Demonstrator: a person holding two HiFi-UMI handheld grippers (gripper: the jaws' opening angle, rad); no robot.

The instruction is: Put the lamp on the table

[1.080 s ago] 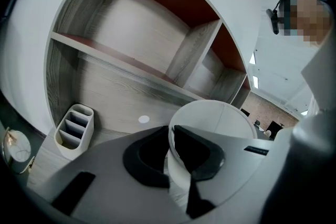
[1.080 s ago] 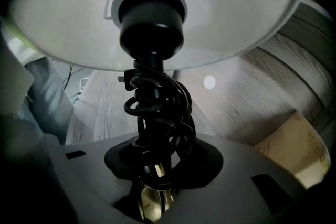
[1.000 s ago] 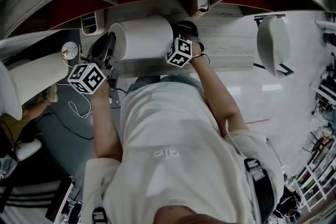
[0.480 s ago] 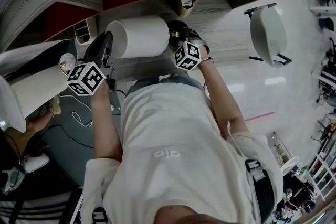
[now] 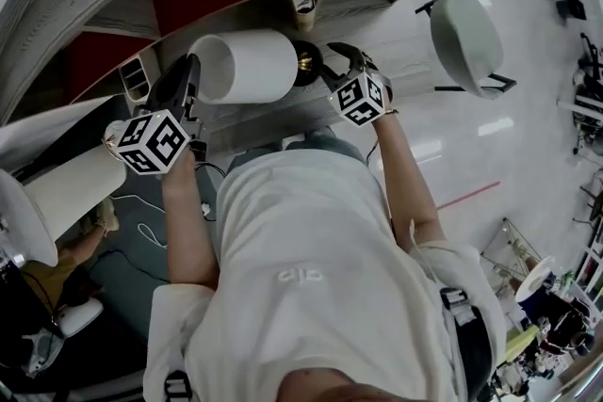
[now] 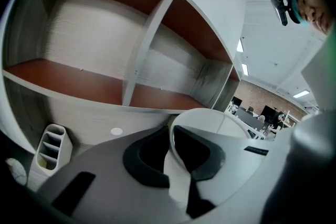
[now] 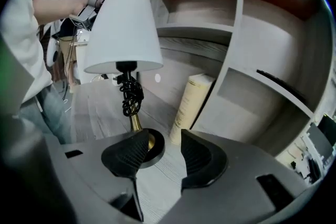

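The lamp stands upright on the grey wood table (image 7: 100,107): white shade (image 7: 123,29), brass stem wrapped in a black cord, round dark base (image 7: 152,148). My left gripper (image 6: 170,150) is shut on the shade's thin rim (image 6: 207,113); in the head view it sits at the shade's left end (image 5: 188,78). My right gripper (image 7: 165,145) hangs open just in front of the base with nothing between its fingers. Its jaws have just closed a little. In the head view the right gripper (image 5: 332,59) is right of the base (image 5: 306,61).
A shelf unit with red-backed compartments (image 6: 94,34) rises behind the table. A cream book (image 7: 191,102) leans against it, right of the lamp. A white pen holder (image 6: 50,147) stands at the left. A white chair (image 5: 466,38) is off to the right.
My right gripper has come off the lamp base and drawn back to the right, leaving the base in view. The left gripper and the shade shifted a little towards the shelf.
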